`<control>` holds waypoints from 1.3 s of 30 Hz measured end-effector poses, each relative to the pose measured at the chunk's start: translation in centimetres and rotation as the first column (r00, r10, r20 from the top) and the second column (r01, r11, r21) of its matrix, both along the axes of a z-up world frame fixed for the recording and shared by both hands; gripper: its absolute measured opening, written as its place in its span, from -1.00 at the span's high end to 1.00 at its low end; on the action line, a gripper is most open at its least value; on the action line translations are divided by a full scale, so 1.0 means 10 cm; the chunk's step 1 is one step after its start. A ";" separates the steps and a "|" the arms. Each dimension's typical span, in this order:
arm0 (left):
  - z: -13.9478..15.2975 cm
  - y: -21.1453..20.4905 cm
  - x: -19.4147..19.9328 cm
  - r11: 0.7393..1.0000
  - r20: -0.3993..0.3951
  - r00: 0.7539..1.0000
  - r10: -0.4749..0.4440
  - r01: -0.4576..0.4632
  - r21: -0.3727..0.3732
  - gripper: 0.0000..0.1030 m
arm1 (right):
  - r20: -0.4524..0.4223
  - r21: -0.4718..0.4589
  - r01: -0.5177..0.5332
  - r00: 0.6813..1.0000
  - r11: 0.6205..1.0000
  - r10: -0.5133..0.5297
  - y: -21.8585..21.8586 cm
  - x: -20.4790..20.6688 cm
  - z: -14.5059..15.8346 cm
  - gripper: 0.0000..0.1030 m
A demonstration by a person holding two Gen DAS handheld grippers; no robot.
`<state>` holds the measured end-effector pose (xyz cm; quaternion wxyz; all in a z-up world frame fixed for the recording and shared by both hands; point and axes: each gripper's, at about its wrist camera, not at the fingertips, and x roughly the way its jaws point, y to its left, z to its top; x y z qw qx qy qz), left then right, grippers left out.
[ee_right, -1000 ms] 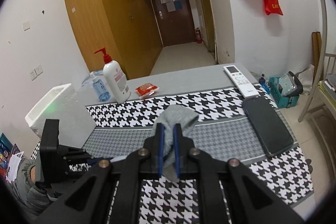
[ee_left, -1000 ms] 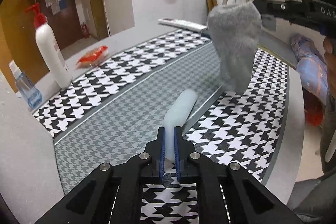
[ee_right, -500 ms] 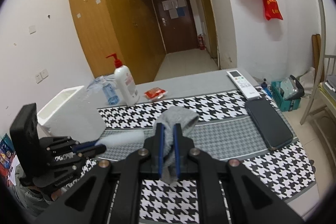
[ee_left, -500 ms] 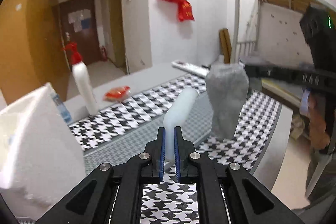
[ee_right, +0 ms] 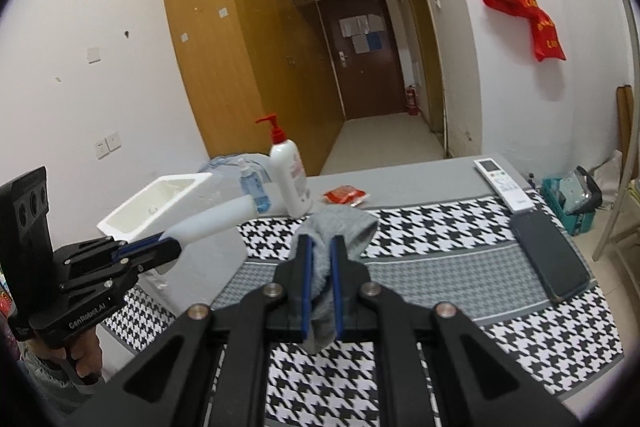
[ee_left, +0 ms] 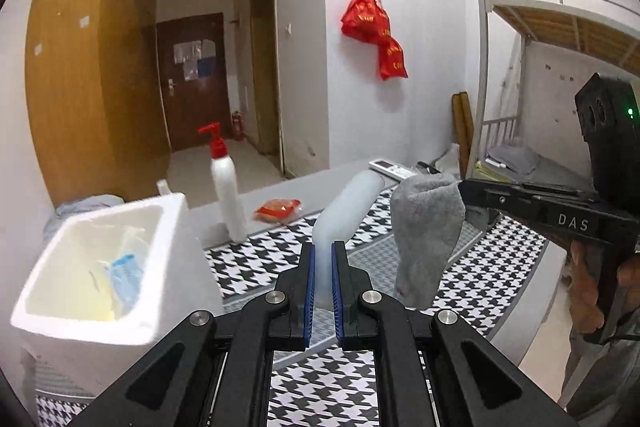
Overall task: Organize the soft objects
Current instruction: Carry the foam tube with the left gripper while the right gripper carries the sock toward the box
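My left gripper (ee_left: 322, 269) is shut on a pale white soft tube (ee_left: 346, 211) and holds it raised above the table; both also show in the right wrist view, the gripper (ee_right: 166, 241) and the tube (ee_right: 212, 221). My right gripper (ee_right: 320, 279) is shut on a grey sock (ee_right: 334, 233) that hangs in the air; the sock (ee_left: 426, 239) shows right of the tube. A white foam box (ee_left: 102, 267) with soft items inside stands at the left, just beside the left gripper; it also shows in the right wrist view (ee_right: 156, 201).
On the houndstooth cloth (ee_right: 440, 255) and grey table: a white pump bottle (ee_right: 290, 179), a small blue bottle (ee_right: 252, 189), a red packet (ee_right: 345, 195), a white remote (ee_right: 503, 184) and a dark phone (ee_right: 550, 261). A bunk bed (ee_left: 560, 27) stands at the right.
Both grippers have risen with their loads. The left gripper has tilted up and turned left, bringing the foam box into its view and the tube near the box.
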<state>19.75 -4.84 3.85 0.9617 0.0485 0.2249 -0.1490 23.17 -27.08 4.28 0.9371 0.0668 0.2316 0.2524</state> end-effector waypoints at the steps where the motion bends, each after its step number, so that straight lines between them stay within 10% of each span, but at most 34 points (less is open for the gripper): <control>1: 0.01 0.02 0.00 1.000 -0.001 1.000 0.008 -0.008 -0.007 0.84 | 0.009 -0.004 -0.003 1.000 1.000 0.004 0.03 -0.01 0.02 0.78; 39: 0.29 1.14 -0.06 0.945 0.016 0.948 0.318 -0.316 -0.080 0.84 | 0.112 -0.060 -0.183 0.976 0.981 0.189 1.04 0.12 0.39 0.84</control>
